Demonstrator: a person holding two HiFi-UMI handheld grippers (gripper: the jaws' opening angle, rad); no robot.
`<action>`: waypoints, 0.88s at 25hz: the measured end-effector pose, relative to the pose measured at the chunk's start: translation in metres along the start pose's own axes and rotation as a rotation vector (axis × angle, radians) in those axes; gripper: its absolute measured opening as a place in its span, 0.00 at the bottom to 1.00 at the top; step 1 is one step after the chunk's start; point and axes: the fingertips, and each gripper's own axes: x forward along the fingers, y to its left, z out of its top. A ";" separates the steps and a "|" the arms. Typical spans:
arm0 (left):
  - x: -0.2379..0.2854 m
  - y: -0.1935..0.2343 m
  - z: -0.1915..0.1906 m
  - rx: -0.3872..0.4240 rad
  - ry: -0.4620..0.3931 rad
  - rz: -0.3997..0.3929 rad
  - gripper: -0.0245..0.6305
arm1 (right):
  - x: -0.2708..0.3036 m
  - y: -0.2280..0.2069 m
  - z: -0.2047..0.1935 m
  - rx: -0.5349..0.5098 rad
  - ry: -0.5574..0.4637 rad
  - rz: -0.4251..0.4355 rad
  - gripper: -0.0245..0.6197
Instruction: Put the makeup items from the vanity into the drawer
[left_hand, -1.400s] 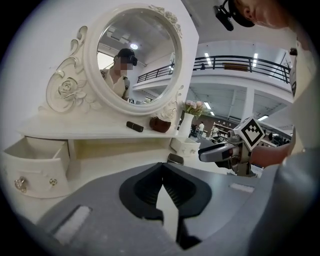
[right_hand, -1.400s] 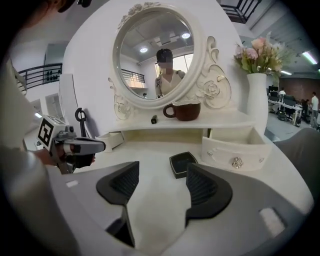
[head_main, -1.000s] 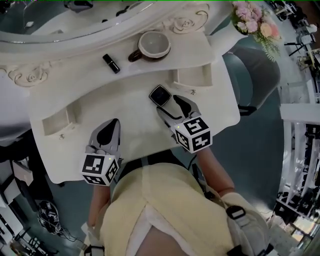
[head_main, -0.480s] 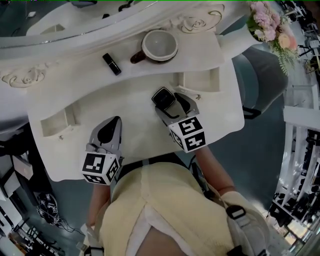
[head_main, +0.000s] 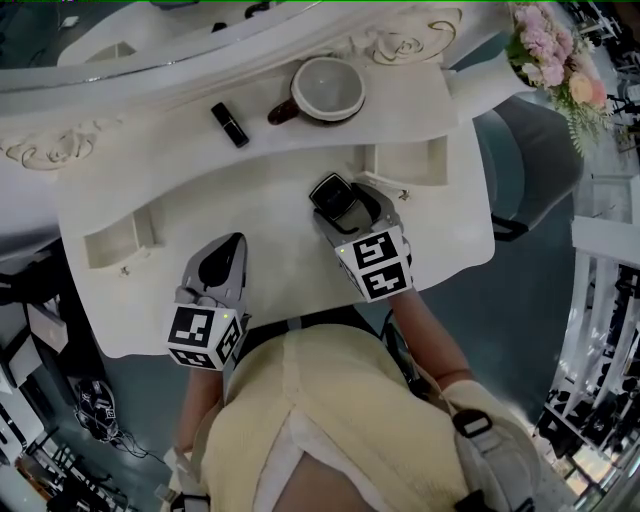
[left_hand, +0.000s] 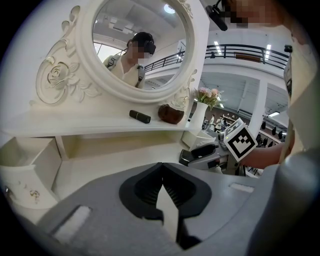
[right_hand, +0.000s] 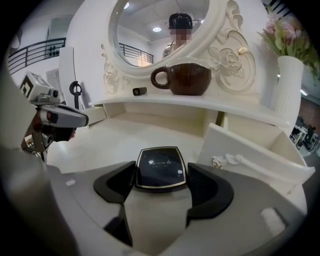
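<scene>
A black square compact (head_main: 330, 192) lies on the white vanity top (head_main: 260, 210). My right gripper (head_main: 345, 205) reaches round it: in the right gripper view the compact (right_hand: 161, 167) sits between the opening jaws, and I cannot see the pads press on it. Just right of it stands the small open drawer (head_main: 405, 165), whose front (right_hand: 250, 145) shows close by. A black lipstick (head_main: 229, 124) lies on the upper shelf. My left gripper (head_main: 222, 255) rests shut and empty over the vanity's near left.
A brown mug (head_main: 325, 90) stands on the shelf under the oval mirror (left_hand: 135, 45). Another small drawer (head_main: 110, 240) is open at the left. A vase of pink flowers (head_main: 555, 60) stands at the far right. The vanity's front edge is at my waist.
My right gripper has moved forward toward the mirror, so the compact now lies between its jaws, which have spread wider. The left gripper has stayed put.
</scene>
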 end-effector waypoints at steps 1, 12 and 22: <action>0.000 0.000 0.000 0.000 0.000 0.000 0.04 | 0.000 0.001 0.000 -0.003 -0.001 0.004 0.54; -0.004 0.005 0.006 0.017 -0.016 0.016 0.04 | -0.012 0.010 0.004 -0.021 -0.038 0.033 0.53; 0.003 -0.018 0.019 0.029 -0.050 -0.066 0.04 | -0.056 0.021 0.034 -0.045 -0.118 0.049 0.53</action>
